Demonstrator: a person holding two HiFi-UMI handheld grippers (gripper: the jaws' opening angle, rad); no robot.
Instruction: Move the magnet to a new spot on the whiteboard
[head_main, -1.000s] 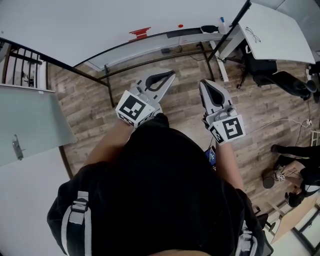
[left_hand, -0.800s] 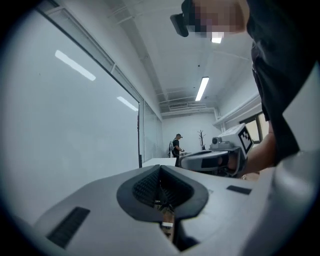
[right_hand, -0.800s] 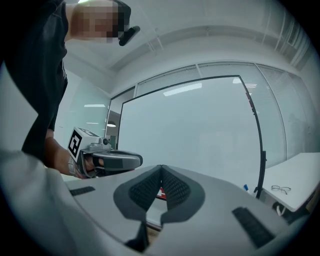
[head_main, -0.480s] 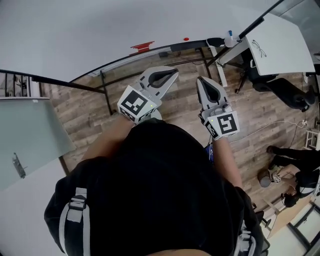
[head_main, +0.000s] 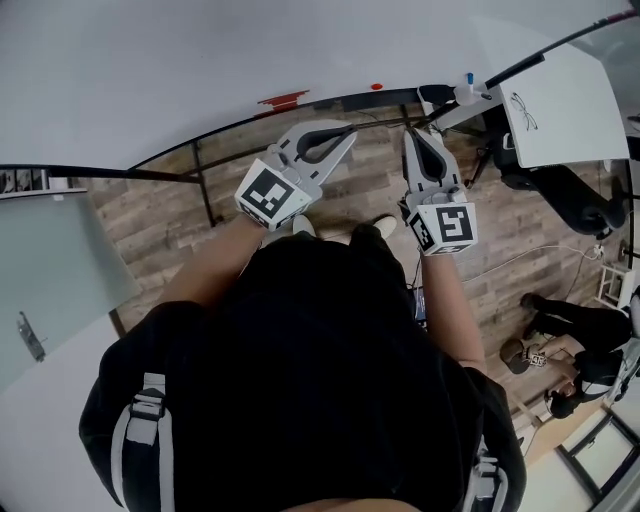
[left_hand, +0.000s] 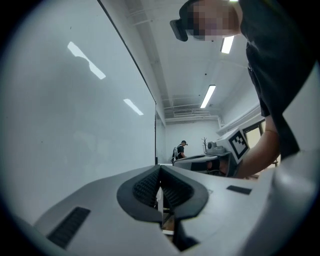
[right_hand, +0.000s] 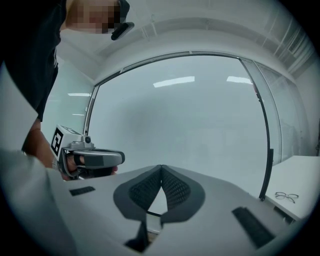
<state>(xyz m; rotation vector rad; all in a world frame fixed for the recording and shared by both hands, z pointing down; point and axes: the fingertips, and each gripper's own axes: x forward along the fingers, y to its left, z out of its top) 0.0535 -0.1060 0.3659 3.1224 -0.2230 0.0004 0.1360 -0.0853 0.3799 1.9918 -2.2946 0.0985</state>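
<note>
Red and round, the magnet sits on the whiteboard close to the board's bottom edge, at 12 o'clock in the head view. A longer red patch lies on the same board at 9 o'clock from the magnet; whether it is a drawn mark or an object cannot be told.

Left gripper: jaws fully closed, pads meeting at the tip, nothing between them. This is confirmed in the left gripper view. The magnet is at 1 o'clock from its tips, apart from them.

Right gripper: jaws fully closed and empty, as the right gripper view shows. The magnet is at 11 o'clock from its tips, apart from them.

Both grippers are held over the wood floor, short of the board. A white table at 2 o'clock carries eyeglasses.
</note>
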